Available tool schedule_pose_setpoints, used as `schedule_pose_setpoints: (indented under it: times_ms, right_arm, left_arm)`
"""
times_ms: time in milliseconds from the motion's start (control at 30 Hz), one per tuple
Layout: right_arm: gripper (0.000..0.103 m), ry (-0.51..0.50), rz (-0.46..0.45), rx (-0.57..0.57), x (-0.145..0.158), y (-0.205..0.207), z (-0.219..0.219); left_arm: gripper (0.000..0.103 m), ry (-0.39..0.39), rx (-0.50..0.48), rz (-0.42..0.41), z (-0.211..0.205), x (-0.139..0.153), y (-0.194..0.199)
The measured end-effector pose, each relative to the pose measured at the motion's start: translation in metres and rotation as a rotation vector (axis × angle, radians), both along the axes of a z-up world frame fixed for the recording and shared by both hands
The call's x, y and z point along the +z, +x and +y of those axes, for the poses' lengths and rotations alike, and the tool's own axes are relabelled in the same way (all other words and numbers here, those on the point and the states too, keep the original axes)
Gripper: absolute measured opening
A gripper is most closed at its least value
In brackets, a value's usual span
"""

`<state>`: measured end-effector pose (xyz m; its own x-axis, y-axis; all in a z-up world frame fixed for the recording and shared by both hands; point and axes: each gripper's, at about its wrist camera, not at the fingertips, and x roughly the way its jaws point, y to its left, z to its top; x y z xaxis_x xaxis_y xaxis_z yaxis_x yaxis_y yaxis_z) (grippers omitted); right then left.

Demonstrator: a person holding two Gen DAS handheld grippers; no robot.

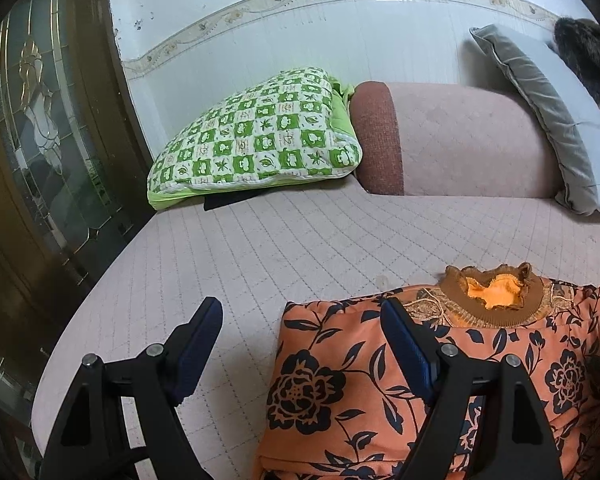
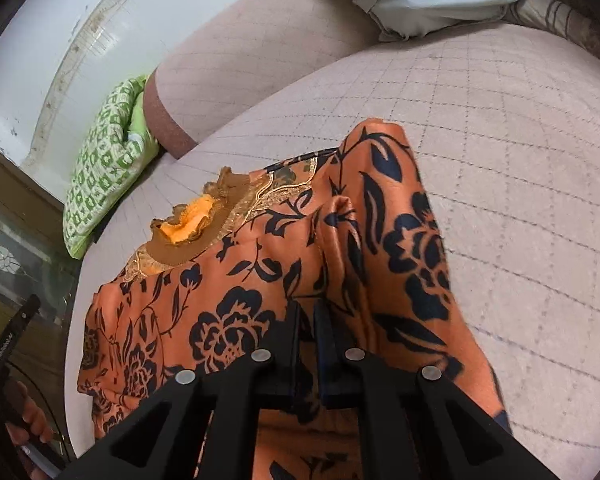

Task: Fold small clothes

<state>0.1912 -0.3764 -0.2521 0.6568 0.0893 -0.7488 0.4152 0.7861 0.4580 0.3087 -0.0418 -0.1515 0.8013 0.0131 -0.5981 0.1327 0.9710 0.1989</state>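
An orange top with a dark blue flower print [image 1: 340,380] lies on the pink quilted sofa seat [image 1: 260,248], its brown ruffled collar [image 1: 492,300] toward the backrest. My left gripper [image 1: 300,308] hangs open over the top's left edge, with nothing between its fingers. In the right wrist view the same top [image 2: 228,280] shows its collar [image 2: 188,228] at the left. Its right side is drawn up into a raised fold [image 2: 380,220]. My right gripper [image 2: 308,308] is shut on that fabric.
A green checked pillow [image 1: 260,140] and a grey cushion [image 1: 548,120] lean against the pink backrest [image 1: 460,140]. A dark wooden door with patterned glass [image 1: 40,120] stands at the left. A person's hand [image 2: 28,420] shows at the lower left. Bare seat [image 2: 520,160] lies right of the top.
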Motion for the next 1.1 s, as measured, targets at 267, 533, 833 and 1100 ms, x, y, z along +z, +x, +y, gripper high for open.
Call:
schedule_pose_setpoints:
  times_ms: [267, 533, 833, 1100]
  right_arm:
    - [0.009, -0.021, -0.046, 0.077, 0.013, -0.003, 0.024]
    - [0.009, -0.060, 0.006, 0.091, -0.001, 0.008, 0.029]
    - [0.009, -0.036, 0.022, 0.115, 0.013, -0.009, 0.020]
    - [0.009, -0.027, 0.015, 0.135, 0.047, -0.084, -0.004]
  left_arm:
    - [0.082, -0.013, 0.021, -0.010, 0.009, 0.006, 0.001]
    - [0.082, -0.027, 0.031, -0.016, 0.014, 0.009, 0.003]
    - [0.082, 0.017, 0.019, 0.030, 0.013, 0.005, 0.000]
    - [0.082, -0.041, 0.052, 0.206, 0.052, -0.016, -0.023]
